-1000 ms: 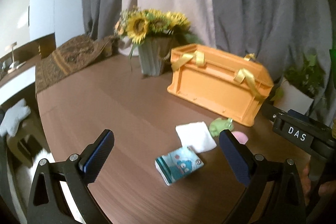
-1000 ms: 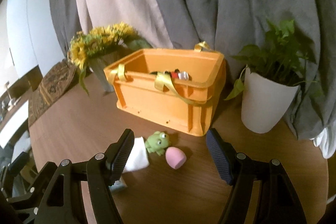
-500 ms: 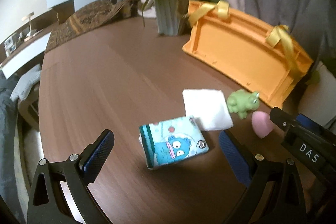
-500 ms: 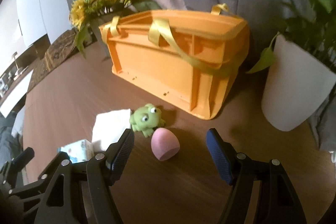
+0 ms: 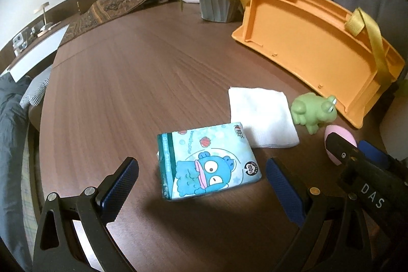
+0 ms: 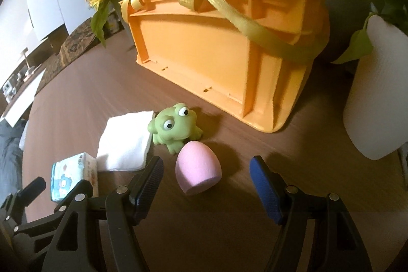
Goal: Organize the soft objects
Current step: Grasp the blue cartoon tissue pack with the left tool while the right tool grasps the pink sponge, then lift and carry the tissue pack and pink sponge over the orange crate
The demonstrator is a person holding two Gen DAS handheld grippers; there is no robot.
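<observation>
While both tools hang spread wide over the desk [image 5: 153, 73], the tissue pack [image 5: 207, 161] lies between the left tool [image 5: 202, 181] fingers, and the pink sponge [image 6: 198, 167] sits between the right tool [image 6: 207, 182] fingers.

Bare table [image 5: 127, 73] left of tissue pack [image 5: 209, 159]; orange crate [image 6: 229, 47] blocks behind frog [image 6: 176, 128].

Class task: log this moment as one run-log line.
left gripper: open, framing tissue pack | right gripper: open, framing pink sponge | orange crate: beyond

Wooden table [image 5: 132, 83], tissue pack [image 5: 207, 161], crate [image 5: 313, 42]
</observation>
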